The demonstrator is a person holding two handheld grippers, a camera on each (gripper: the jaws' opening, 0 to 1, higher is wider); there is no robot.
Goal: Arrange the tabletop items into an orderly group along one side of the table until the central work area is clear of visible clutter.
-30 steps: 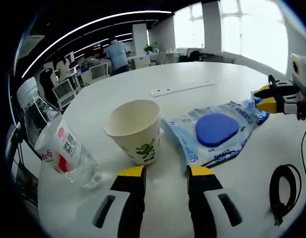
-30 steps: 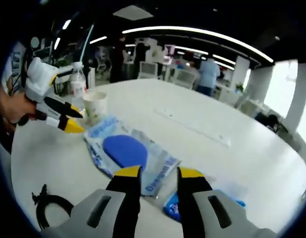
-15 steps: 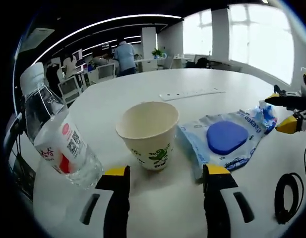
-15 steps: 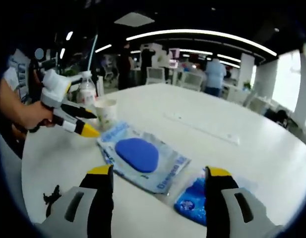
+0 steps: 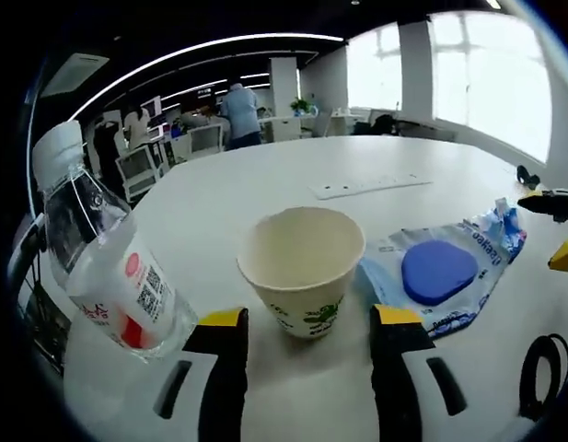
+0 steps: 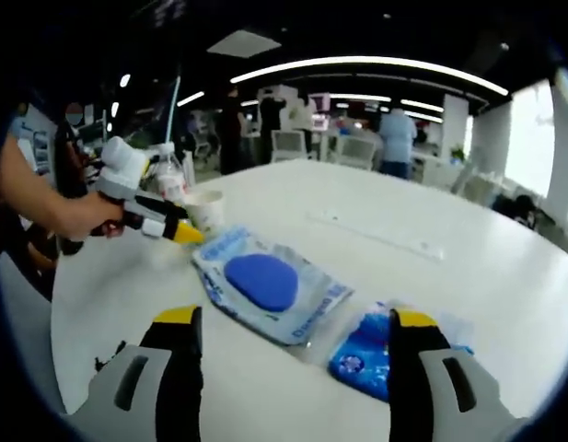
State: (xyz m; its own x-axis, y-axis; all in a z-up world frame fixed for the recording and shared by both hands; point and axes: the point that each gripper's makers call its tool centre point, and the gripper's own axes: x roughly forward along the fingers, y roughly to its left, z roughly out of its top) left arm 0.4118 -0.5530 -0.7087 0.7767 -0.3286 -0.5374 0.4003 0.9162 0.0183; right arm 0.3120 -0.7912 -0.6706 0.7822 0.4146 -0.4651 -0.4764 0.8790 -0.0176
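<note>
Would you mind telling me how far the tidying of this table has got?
Hardly begun. Nothing looks grouped yet: the paper cup and water bottle stand near one edge, while the clear packet with a blue pad, a smaller blue packet and a black cable lie spread out. In hand: the left gripper, open, flanks the cup; the right gripper is open over the packets. Everything remains to be moved.

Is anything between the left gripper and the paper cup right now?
Nothing visible. In the left gripper view the paper cup stands upright on the table, just ahead of the open left gripper, roughly centred on the gap between the jaws. The water bottle leans off to the left and the blue packet lies to the right, both clear of the path.
</note>
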